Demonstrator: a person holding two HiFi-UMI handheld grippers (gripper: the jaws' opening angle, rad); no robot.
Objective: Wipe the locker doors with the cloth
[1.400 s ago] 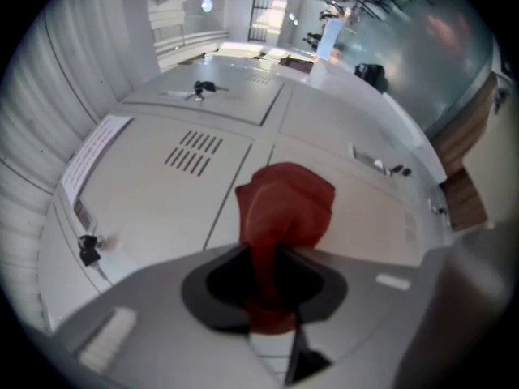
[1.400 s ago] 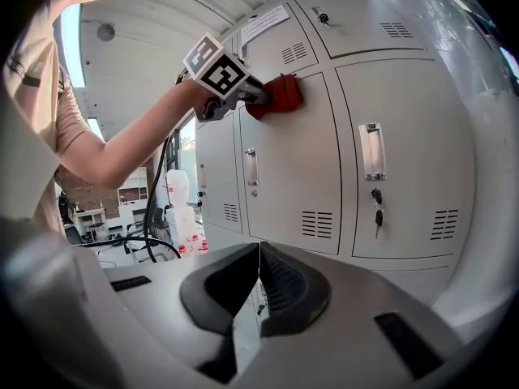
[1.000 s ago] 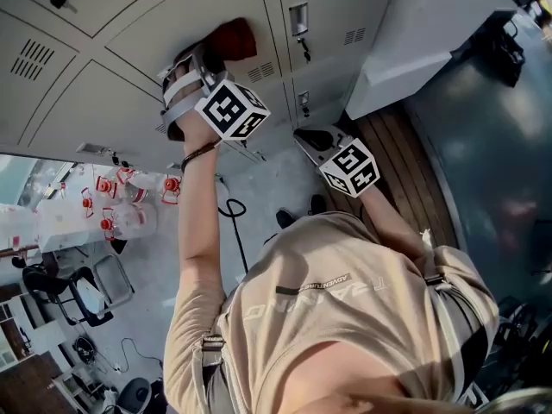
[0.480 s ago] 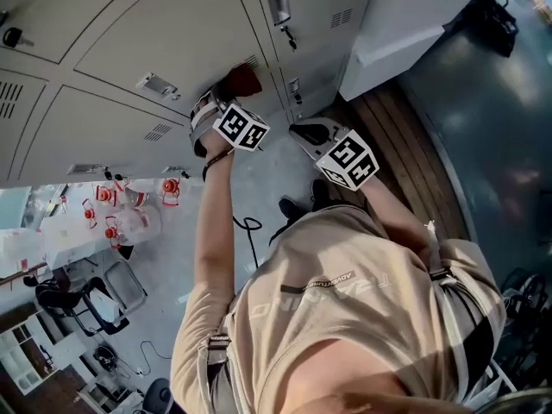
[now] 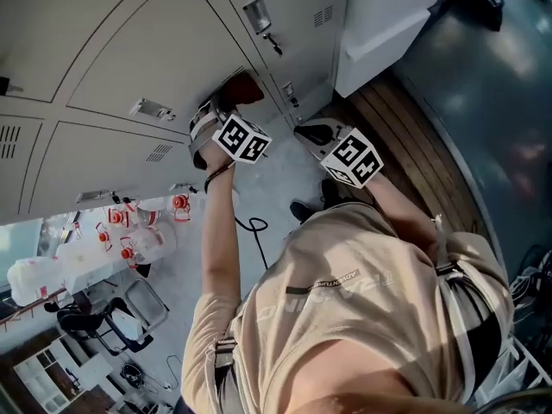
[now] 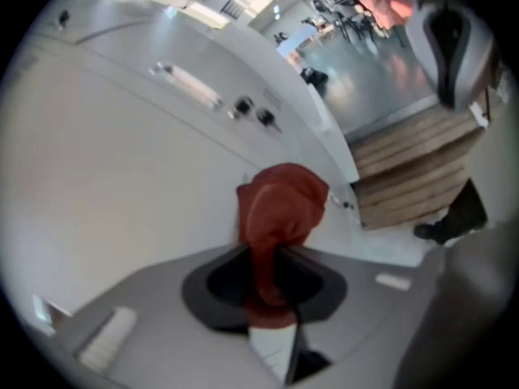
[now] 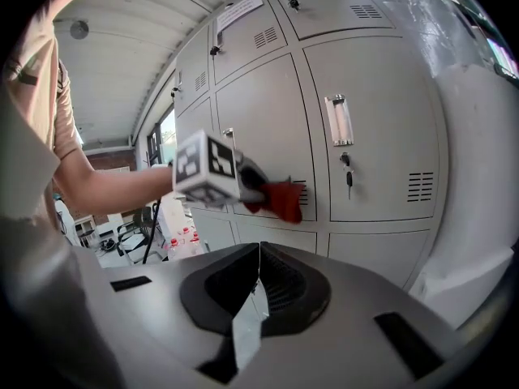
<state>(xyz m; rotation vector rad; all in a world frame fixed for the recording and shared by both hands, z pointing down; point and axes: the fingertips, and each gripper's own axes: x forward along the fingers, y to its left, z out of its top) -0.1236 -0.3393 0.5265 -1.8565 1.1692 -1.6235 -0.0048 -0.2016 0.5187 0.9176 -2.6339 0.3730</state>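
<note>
The left tongs are grasping the cloth, now pressing low on the locker door after sliding downward (this stroke is probably ending). The right tongs are idling, clenched empty.

Cloth sits in the jaws of our left gripper, pressed on a locker door. Our right gripper hangs to its right, short of the lockers, jaws together.

Bright daylight; fisheye edges, left gripper view blurred.
</note>
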